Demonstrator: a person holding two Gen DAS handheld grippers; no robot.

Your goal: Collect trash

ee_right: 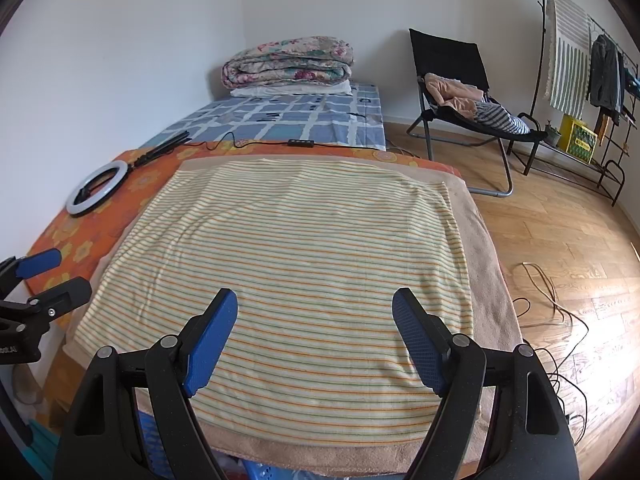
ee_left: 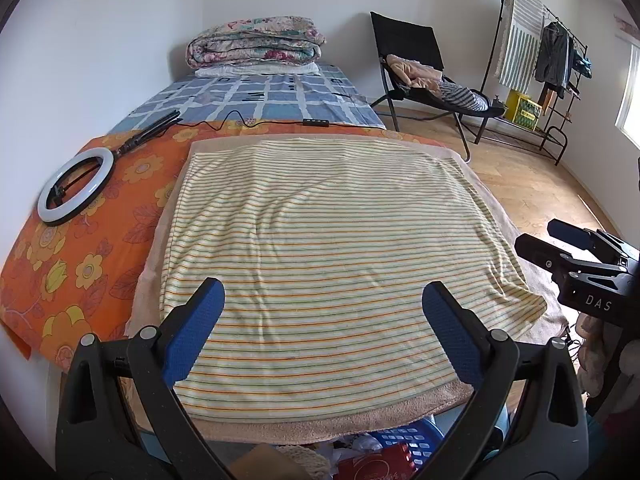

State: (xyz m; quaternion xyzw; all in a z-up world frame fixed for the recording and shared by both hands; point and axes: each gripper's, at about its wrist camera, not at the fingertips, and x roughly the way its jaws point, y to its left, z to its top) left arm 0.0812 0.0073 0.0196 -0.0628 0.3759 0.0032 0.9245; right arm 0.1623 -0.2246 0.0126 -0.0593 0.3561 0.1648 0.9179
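Observation:
My left gripper hangs open over the near part of a striped yellow towel spread flat on the bed, nothing between its blue pads. My right gripper is open too, above the same striped towel, and it also shows at the right edge as the right gripper. The left gripper appears at the left edge of the right wrist view. Below the towel's near edge, a blue basket holds red packaging and crumpled scraps. The blue basket is mostly hidden in the right wrist view.
A ring light with its cable lies on the orange floral sheet at left. Folded quilts sit at the far end of the bed. A black chair with clothes, a clothes rack and loose cables occupy the wooden floor at right.

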